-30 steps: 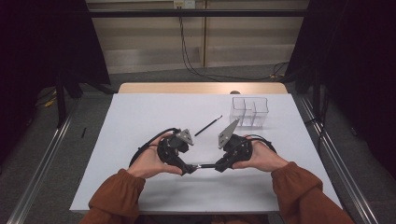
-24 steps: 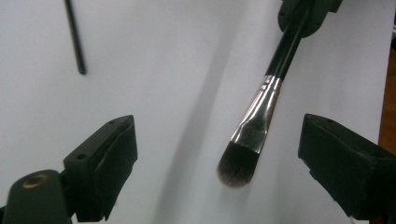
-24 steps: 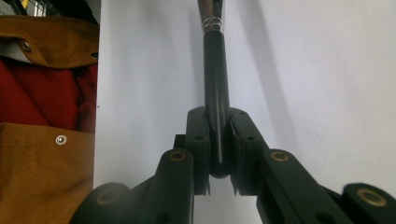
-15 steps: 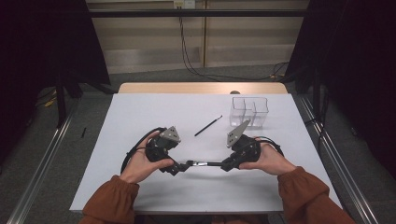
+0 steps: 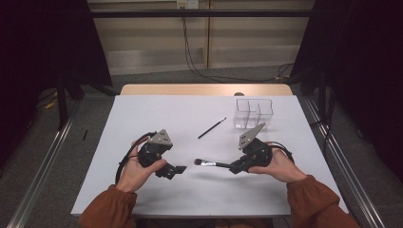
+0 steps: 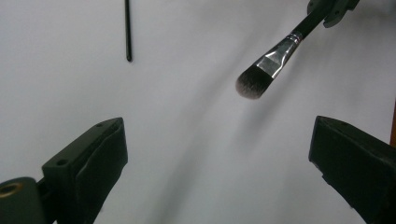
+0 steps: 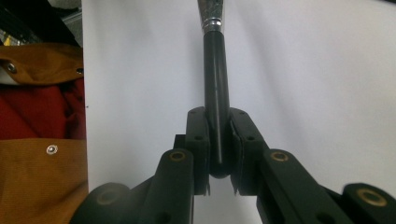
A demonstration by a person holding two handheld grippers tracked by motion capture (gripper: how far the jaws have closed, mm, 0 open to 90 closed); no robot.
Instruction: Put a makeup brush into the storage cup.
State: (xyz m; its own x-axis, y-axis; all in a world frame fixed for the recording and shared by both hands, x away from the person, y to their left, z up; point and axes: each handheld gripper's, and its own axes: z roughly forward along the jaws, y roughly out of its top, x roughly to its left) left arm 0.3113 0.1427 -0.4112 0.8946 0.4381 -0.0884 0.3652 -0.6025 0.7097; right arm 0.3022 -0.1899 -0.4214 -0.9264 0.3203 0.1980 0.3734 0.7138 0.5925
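White table (image 5: 142, 114): clear compartment box (image 5: 253, 113) seen at far right. Right gripper (image 5: 236, 167) is pinched on makeup brush (image 5: 209, 163) handle, bristles held above tabletop. Left gripper (image 5: 175, 170) jaws, just opened, are spread, nothing between. Thin black stick (image 5: 212, 128) is lying mid-table.

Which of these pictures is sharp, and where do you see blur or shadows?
High view: evenly lit white table, dark surroundings, a soft shadow under the brush. Left gripper view: bristles fairly sharp, the near jaws soft, a faint grey shadow on the table. Right gripper view: handle crisp between the jaws, sheen along it, ferrule slightly blurred.
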